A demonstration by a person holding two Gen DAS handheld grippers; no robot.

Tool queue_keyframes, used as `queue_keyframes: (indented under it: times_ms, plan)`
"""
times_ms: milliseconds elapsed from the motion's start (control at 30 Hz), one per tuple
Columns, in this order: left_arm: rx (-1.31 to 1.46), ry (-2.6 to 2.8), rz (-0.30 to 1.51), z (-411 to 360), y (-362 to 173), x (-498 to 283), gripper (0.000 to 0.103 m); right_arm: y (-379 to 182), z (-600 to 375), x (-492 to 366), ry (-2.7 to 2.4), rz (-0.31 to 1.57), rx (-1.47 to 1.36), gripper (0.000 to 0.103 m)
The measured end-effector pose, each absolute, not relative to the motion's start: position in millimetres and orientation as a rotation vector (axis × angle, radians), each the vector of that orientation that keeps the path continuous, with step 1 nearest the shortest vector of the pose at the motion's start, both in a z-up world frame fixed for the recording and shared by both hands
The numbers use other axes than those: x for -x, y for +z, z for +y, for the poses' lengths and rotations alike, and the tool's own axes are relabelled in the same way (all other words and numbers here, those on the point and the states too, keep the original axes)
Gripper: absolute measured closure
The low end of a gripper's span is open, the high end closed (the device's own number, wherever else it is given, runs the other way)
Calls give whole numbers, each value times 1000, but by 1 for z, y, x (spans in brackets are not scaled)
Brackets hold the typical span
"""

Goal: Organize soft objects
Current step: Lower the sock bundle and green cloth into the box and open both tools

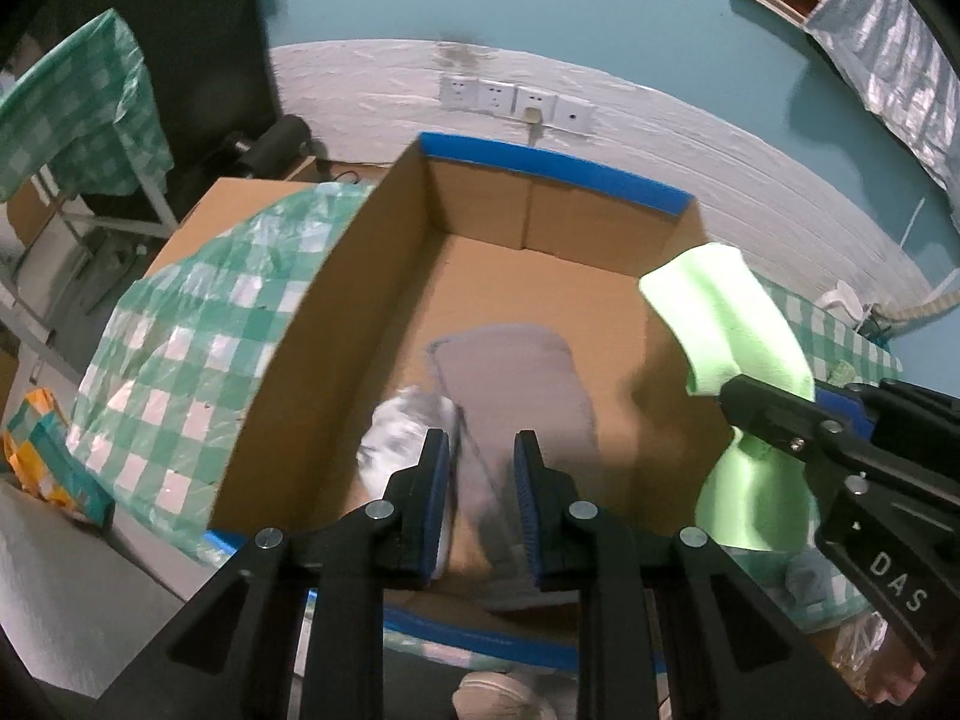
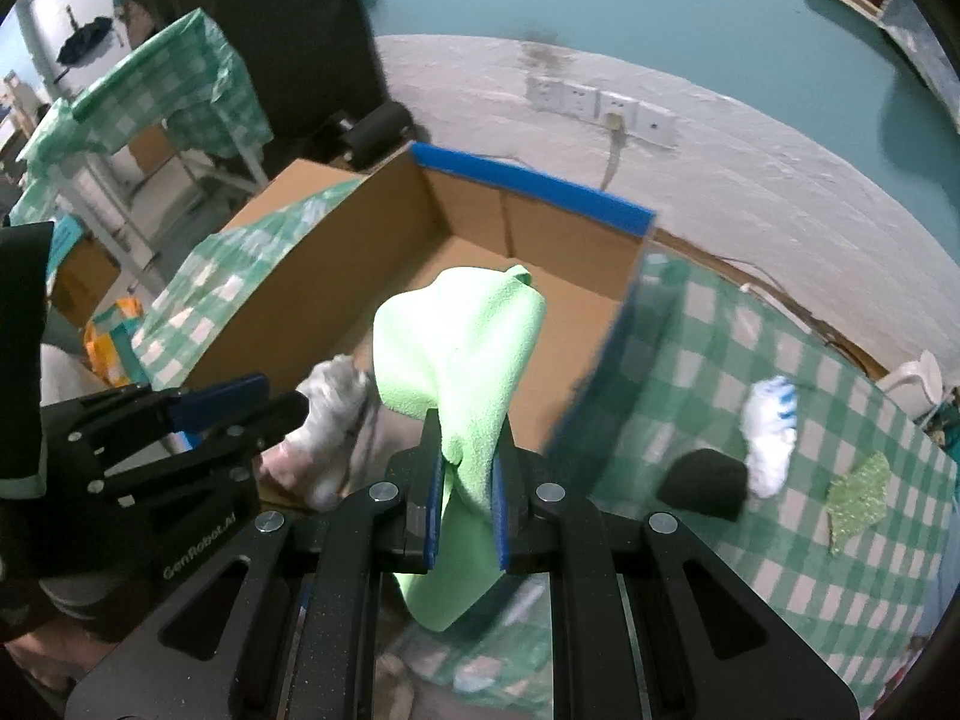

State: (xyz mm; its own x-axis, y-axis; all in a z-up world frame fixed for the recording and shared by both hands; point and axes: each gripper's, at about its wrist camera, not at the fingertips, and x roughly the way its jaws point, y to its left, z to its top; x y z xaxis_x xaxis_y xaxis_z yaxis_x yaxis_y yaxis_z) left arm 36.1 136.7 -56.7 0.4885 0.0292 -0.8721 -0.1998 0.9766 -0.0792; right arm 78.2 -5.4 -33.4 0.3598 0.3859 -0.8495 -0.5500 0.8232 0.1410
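I am holding a soft, fleecy lime-green cloth [image 2: 462,354] clenched between the blue pads of my right gripper [image 2: 468,480]; it is bunching into a rounded fold above the jaws and trailing below them, just over the near right corner of the open brown cardboard box with blue-taped rims [image 1: 372,276].

My left gripper [image 1: 483,480] is hovering over the same box with its jaws narrowly parted. A flat grey fabric piece [image 1: 510,384] is lying on the box floor under them, but the blur is too strong for me to tell whether the pads are pressing on it. A crumpled white-grey sock-like bundle [image 1: 408,426] is sitting in the box beside the left finger.

To the right of the box, on the crinkly green-and-white checked plastic tablecloth [image 2: 750,516], I am seeing a white sock with blue stripes [image 2: 771,432], a black rounded foam-like lump [image 2: 702,483] touching it, and a scrap of rough green scouring pad [image 2: 858,498]. Behind the box, a row of white wall sockets [image 1: 516,99] is showing.
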Motion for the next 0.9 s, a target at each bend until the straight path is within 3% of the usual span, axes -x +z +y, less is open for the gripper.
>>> queue_keyframes:
  times_ms: [267, 400, 533, 633, 900]
  plan:
    - [205, 177, 1080, 162, -68, -31, 78, -52, 21, -80, 635, 1085, 197, 88]
    - [214, 192, 1085, 171, -69, -30, 62, -54, 23, -80, 617, 1080, 192, 66]
    - [216, 207, 1060, 175, -66, -28, 59, -52, 21, -81, 606, 1068, 185, 54]
    - [219, 212, 1058, 177, -65, -27, 58, -49, 16, -81, 593, 1060, 177, 51]
    - [217, 202, 1041, 173, -62, -27, 37, -40, -3, -79, 563, 1043, 145, 44]
